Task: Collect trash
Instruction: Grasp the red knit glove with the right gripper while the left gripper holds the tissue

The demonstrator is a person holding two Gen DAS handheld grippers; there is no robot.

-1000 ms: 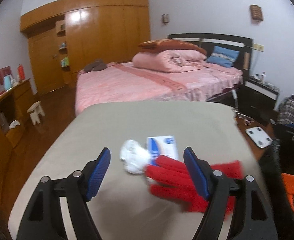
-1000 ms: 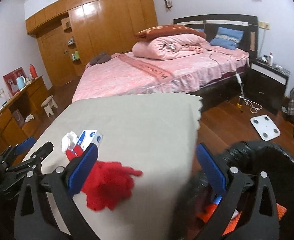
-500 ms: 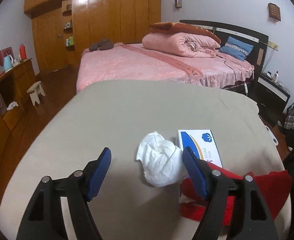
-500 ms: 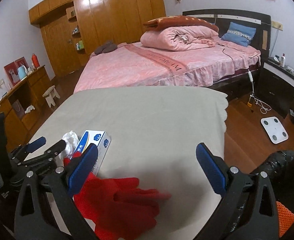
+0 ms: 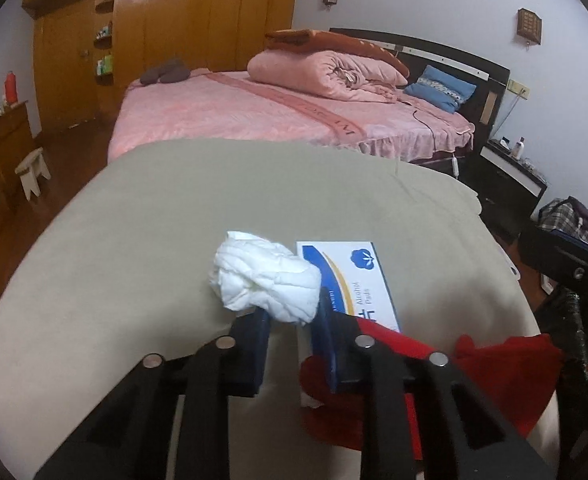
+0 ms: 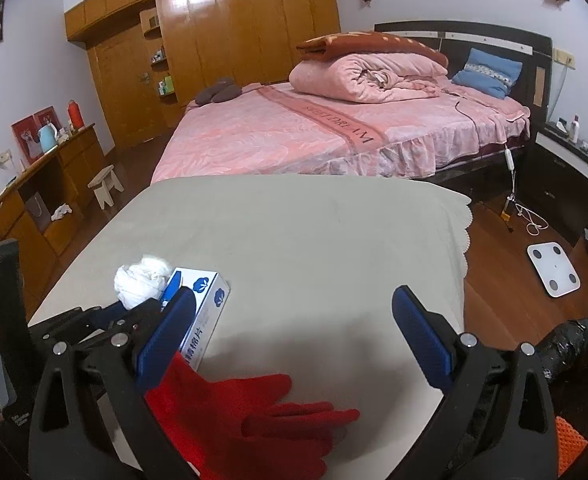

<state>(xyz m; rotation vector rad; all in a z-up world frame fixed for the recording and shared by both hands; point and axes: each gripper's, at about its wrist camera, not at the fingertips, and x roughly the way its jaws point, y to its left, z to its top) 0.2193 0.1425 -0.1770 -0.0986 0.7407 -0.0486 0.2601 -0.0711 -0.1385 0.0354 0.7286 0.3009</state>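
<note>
The crumpled white tissue ball [image 5: 266,280] lies on the beige cloth-covered table [image 5: 174,208], touching the left side of the white and blue cardboard box of alcohol pads [image 5: 353,276]. The left gripper [image 5: 290,320] is closing its jaws on the near part of this ball, and the ball sits between the blue pads, which press its lower edge. This lower edge is hidden behind the fingers. In the right wrist view the ball [image 6: 142,280] is partly covered by the left gripper [image 6: 134,312], so the contact there is hard to see.

The right gripper [image 6: 294,340] stands wide open with nothing between its fingers, above the table and the red knitted glove [image 6: 246,416]. The wrist part of the glove is cut off by the gripper body.

I count one tissue ball, one box and one glove. At the right edge, a black bag [image 6: 573,344] is only partly visible.
</note>
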